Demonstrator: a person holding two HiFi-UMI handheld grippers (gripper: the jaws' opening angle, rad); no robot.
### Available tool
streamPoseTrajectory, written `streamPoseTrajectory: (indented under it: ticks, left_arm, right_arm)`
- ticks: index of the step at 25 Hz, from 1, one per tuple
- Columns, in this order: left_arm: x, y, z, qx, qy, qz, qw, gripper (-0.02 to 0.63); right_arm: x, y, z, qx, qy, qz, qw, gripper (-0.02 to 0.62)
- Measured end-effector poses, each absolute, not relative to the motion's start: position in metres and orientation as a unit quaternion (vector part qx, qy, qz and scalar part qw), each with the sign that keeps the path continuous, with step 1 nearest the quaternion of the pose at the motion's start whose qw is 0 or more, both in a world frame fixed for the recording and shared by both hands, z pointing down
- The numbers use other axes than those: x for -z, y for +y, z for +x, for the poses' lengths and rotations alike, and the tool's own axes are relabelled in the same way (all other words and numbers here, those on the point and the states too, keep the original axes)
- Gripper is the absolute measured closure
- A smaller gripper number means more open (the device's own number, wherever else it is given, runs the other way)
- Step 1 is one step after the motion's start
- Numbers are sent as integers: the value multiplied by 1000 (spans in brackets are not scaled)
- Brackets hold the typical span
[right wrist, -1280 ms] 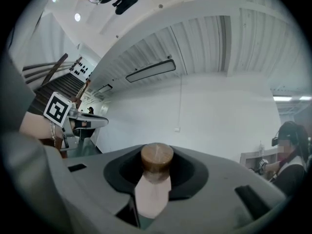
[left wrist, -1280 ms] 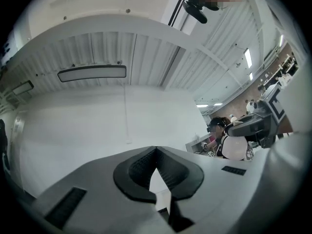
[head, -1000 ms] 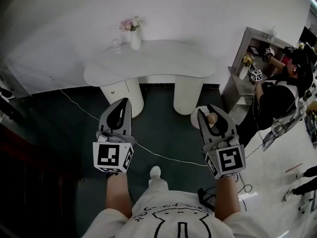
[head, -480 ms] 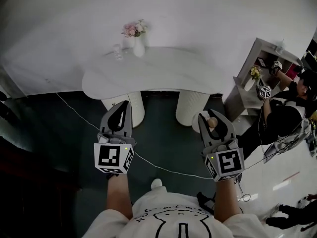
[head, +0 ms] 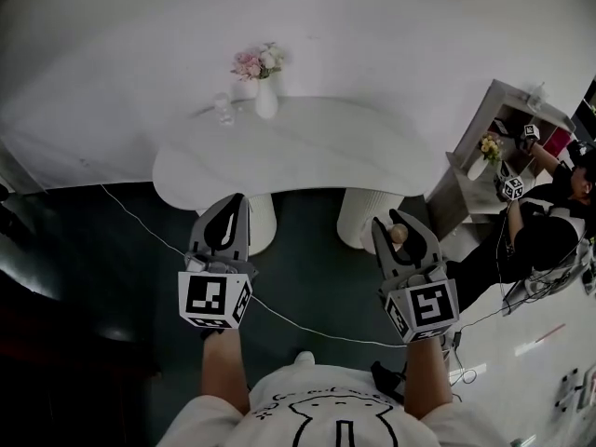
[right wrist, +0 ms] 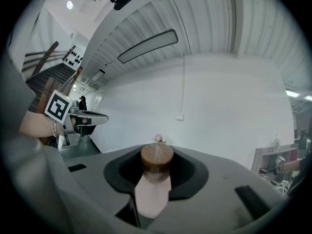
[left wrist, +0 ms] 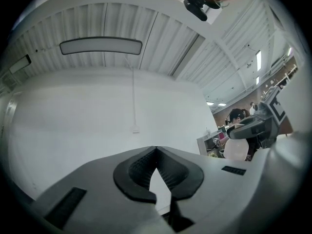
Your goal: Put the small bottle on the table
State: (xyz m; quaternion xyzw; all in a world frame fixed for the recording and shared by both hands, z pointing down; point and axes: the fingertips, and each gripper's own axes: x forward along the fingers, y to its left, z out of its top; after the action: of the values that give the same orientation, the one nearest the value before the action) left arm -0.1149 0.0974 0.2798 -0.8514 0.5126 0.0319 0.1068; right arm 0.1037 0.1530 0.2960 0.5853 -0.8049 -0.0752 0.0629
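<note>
Brown-capped small bottle [right wrist: 155,165] in right gripper [head: 395,227]

Vase [head: 266,103] and glass [head: 223,112] on table [head: 317,161] far left, shelf [head: 466,170] right of table, small bottle [head: 399,236] in right claw [head: 391,223] before table

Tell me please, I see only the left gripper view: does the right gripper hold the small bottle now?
Observer: Yes. In the right gripper view, the right gripper is closed on the small bottle.
Operator: Where is the table?
Observer: The head view shows the white table ahead, beyond both grippers. The bottle is in the air, short of it.
Operator: Does something stand on it?
Observer: A vase of flowers and a small clear glass stand near its far left edge.
</note>
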Motion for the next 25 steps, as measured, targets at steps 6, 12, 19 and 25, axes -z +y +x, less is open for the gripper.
streamPoseTrajectory:
  ticks: [6, 12, 19, 25]
  left_arm:
    - [-286, 71, -133, -26, 511, -853, 106, 603]
    - [-289, 58, -150, -27, 525, -844, 106, 603]
    - [-288, 32, -153, -30, 533, -838, 111, 603]
    - [-294, -5, -151, -31, 542, -832, 113, 603]
  right_arm:
    - [-304, 121, 85, 70, -807, 583, 67, 485]
    - [-303, 104, 75, 75, -811, 577, 67, 485]
    - [-307, 74, 74, 77, -815, 571, 62, 485]
    - [-317, 35, 81, 73, -818, 567, 58, 485]
